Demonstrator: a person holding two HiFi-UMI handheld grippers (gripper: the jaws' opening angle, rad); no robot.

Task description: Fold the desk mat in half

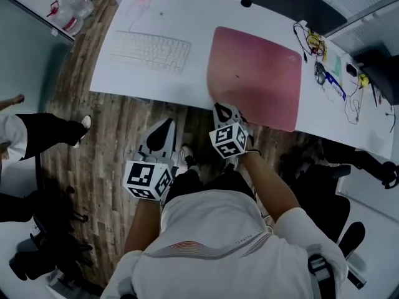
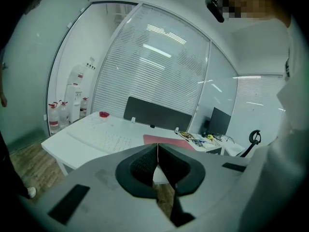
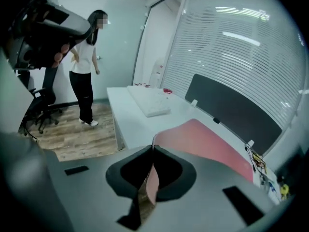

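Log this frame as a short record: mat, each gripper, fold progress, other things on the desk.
mat: pink desk mat, flat and unfolded on the white desk
right gripper: shut on the mat's near left corner, at the desk's front edge
left gripper: shut, nothing between the jaws, held off the desk
fold: not started
also on desk: white keyboard left of the mat; cables at the right end
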